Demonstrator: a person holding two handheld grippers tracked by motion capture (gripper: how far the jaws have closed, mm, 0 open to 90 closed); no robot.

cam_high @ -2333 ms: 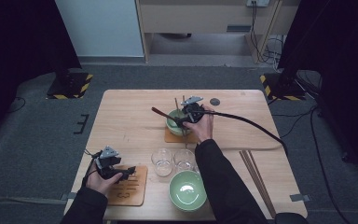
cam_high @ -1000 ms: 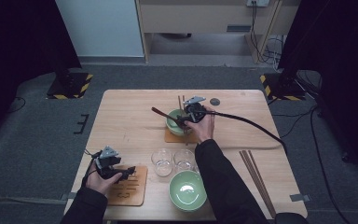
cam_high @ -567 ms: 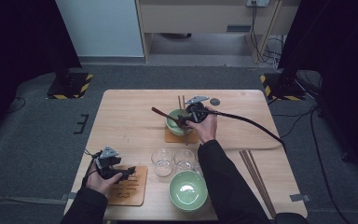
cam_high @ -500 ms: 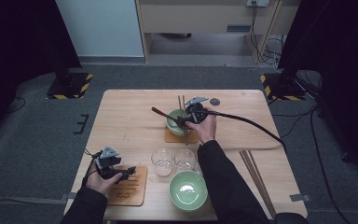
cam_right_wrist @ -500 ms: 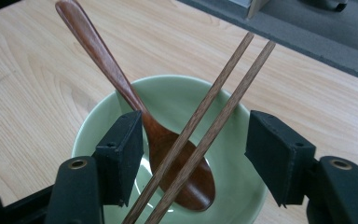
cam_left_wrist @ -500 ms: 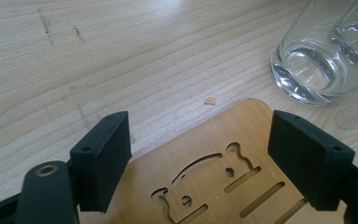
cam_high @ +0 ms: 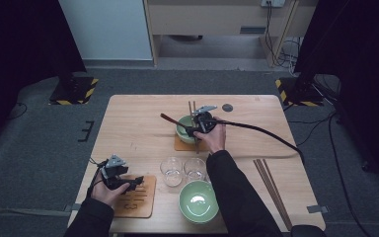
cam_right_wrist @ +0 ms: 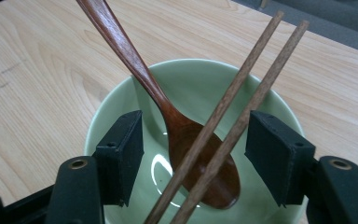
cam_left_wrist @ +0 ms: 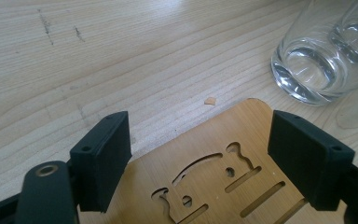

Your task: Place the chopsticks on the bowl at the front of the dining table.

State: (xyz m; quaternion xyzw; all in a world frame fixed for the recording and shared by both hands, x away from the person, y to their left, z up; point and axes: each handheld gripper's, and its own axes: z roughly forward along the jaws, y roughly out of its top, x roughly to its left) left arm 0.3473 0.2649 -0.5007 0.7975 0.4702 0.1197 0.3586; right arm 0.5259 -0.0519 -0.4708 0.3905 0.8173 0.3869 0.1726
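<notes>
While the right gripper [cam_right_wrist: 193, 154] is hovering over the far green bowl [cam_right_wrist: 121, 100], its jaws are standing partly open on either side of a pair of chopsticks [cam_right_wrist: 233, 116] and a wooden spoon [cam_right_wrist: 177, 130], and they have just been closing; both utensils are lying between the pads, and no pad is pressing on them. The spoon is resting with its scoop inside the bowl and its handle leaning out over the rim, and the chopsticks are leaning across the scoop. In the high view, this bowl [cam_high: 183, 131] is sitting on a small mat [cam_high: 182, 145] near the middle of the desk [cam_high: 138, 123]. The left gripper [cam_left_wrist: 198, 163] is holding its jaws wide open and empty just above a cut-out wooden coaster [cam_left_wrist: 214, 177] at the near left corner, beside two clear glasses [cam_high: 183, 170]. A second green bowl [cam_high: 197, 200] is sitting at the near edge, and spare chopsticks [cam_high: 271, 187] are lying at the right.
</notes>
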